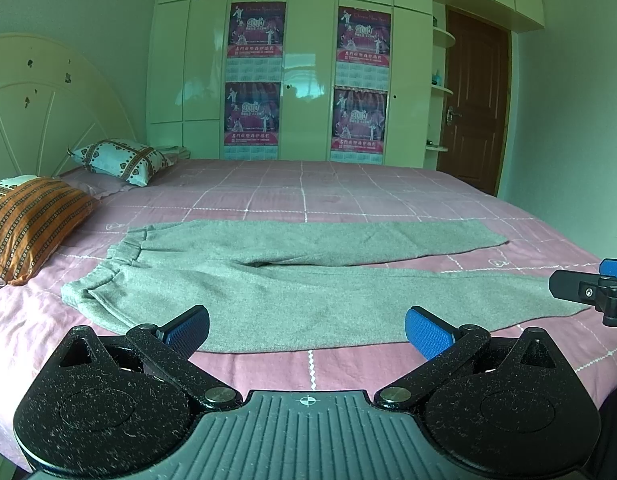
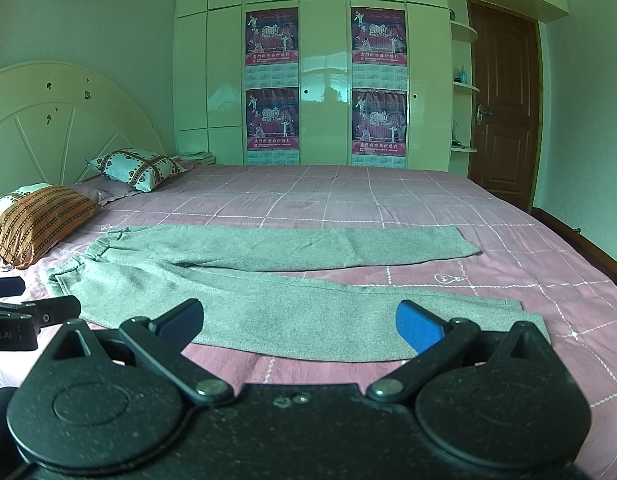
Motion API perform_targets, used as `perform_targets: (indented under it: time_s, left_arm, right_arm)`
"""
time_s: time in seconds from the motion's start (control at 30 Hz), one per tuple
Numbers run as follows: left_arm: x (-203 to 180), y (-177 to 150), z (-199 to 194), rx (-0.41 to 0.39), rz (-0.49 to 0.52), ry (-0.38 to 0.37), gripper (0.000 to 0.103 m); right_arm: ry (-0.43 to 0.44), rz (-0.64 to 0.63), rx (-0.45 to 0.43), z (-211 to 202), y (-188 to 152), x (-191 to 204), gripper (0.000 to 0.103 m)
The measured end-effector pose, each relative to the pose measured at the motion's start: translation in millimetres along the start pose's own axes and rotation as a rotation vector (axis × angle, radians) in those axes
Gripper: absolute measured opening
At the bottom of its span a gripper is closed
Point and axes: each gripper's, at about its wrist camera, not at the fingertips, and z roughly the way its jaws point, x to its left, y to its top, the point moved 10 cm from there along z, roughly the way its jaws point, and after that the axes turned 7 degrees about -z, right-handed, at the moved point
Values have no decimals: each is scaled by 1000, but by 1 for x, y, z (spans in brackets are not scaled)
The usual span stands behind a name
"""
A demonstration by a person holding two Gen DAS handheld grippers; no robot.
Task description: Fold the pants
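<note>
We see a wide bed (image 1: 348,192) under a pink checked sheet, and behind it a glossy pale wardrobe (image 1: 308,80) that bears four calendar posters (image 1: 256,28), with a brown door (image 1: 474,100) to its right and a curved cream headboard (image 1: 48,104) to its left. On the near half of the sheet lie the grey pants (image 1: 268,288), spread flat and unfolded: their waistband sits toward the headboard on the left, and the two legs run to the right, the far leg straight and the near leg angled toward us, so that a narrow wedge of sheet shows between them. Two pillows rest near the headboard, an orange striped pillow (image 1: 32,228) close to the waistband and a pale patterned pillow (image 1: 124,160) further back. Our left gripper (image 1: 307,330) hovers at the near edge of the pants by the hip and thigh, its blue-padded fingers (image 1: 426,332) spread wide and gripping nothing. Our right gripper (image 2: 300,324) hovers likewise over the near leg toward its hem, its fingers (image 2: 418,330) also wide apart and empty. Each camera catches the other gripper at the rim of its view.
</note>
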Motion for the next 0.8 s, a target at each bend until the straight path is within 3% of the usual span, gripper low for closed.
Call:
perform_targets:
  time_s: [0.4,0.53,0.8]
  left_arm:
    - [7,5,1,12,-8,16,103]
    - [34,17,15,12,-17,77,103]
    - [89,57,66,23,-2,81,103]
  right_arm:
    - [5,-6,-10,-2,6,-1,97]
    - [17,8,-45,0,25,-11,97]
    - [44,-8,-26,53,50,-13,97]
